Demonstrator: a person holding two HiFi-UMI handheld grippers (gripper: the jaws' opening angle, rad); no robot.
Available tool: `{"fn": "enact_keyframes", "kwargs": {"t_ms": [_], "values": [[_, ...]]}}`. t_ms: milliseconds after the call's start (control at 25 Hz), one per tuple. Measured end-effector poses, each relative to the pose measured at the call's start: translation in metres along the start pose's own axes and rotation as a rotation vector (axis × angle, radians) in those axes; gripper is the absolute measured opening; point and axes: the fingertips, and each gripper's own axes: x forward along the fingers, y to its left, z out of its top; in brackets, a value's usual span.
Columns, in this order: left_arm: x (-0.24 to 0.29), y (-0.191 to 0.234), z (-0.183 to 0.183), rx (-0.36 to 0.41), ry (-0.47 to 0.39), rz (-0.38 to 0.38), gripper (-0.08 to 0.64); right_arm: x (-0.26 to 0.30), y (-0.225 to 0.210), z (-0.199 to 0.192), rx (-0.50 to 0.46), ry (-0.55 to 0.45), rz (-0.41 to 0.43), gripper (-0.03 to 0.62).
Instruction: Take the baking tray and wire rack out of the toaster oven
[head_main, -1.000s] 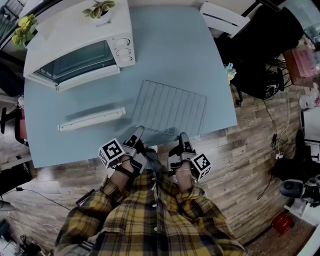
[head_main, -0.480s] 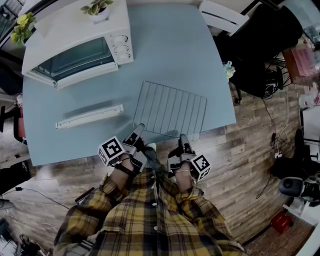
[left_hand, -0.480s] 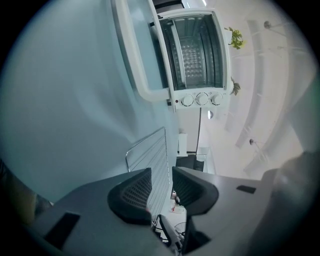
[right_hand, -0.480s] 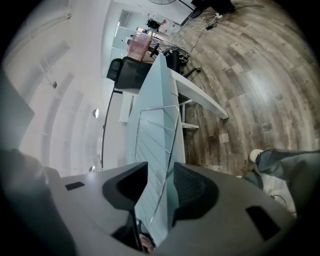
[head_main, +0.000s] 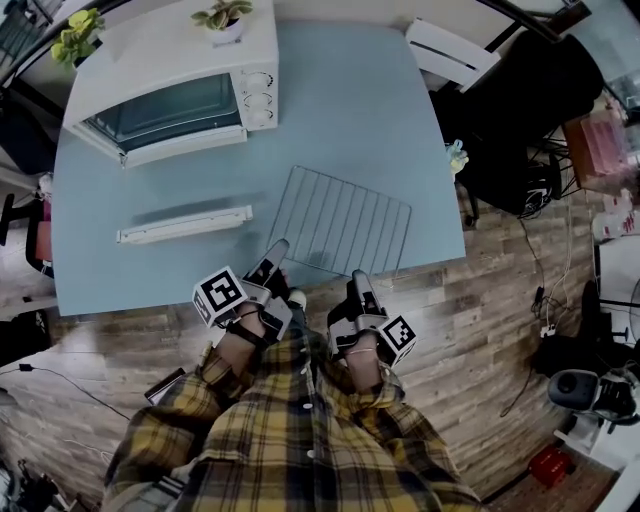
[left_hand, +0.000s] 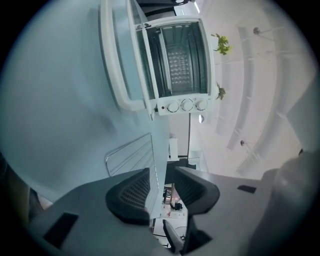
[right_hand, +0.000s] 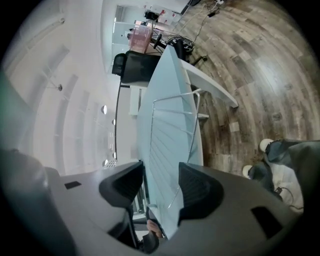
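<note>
Toaster oven (head_main: 170, 50): one unit, far left on the table (head_main: 340, 90). White box-shaped casing with a smooth finish; three round knobs (head_main: 258, 100) in a column at its right end. Two small potted plants (head_main: 225, 15) show at its top. The glass door is lowered open; its white bar handle (head_main: 185, 223) lies nearer, apart from the casing, above its own shadow

Table: one, flat, pale blue, smooth

Left gripper (head_main: 275, 255): dark curved jaws with ribbed pads (left_hand: 132, 190), spread; they have just been opening. Only the table edge shows in the gap; nothing is pinched. The tip is at the near left corner of the rack; contact cannot be told

Wire rack (head_main: 340, 220): one, outside the oven, flat on the table at its near edge, right of the handle. Thin bright metal; a rectangular rim with rounded corners, filled with straight parallel wires running near to far

Right gripper (head_main: 358, 285): jaws spread, just been opening. The rack's near rim wire shows in the gap; neither pad presses on it

Marker cubes (head_main: 220, 295): two, one per gripper
</note>
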Motion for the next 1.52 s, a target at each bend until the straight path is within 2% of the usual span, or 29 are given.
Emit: {"fn": "enact_keyframes", "kwargs": {"t_ms": [200,400,680,800,920,1200,1520], "values": [[-0.012,-0.030,0.015,0.024,-0.068,-0.086,0.171,0.008,0.044,-0.021,-0.031,0.095,0.117,0.230],[-0.036,-0.055,0.051,0.018,-0.179,-0.184,0.189,0.035,0.092,-0.055,-0.061,0.190,0.227,0.240],[-0.095,-0.069,0.125,0.016,-0.331,-0.221,0.189,0.079,0.132,-0.131,-0.070,0.305,0.280,0.239],[-0.113,-0.071,0.156,0.034,-0.372,-0.210,0.189,0.100,0.151,-0.159,-0.065,0.329,0.304,0.239],[-0.126,-0.076,0.190,0.020,-0.410,-0.245,0.189,0.125,0.168,-0.187,-0.063,0.337,0.325,0.239],[-0.134,-0.077,0.264,0.015,-0.417,-0.260,0.187,0.186,0.186,-0.240,-0.022,0.308,0.322,0.239],[-0.118,-0.072,0.308,0.009,-0.371,-0.259,0.187,0.242,0.201,-0.270,0.020,0.269,0.327,0.239]]}}
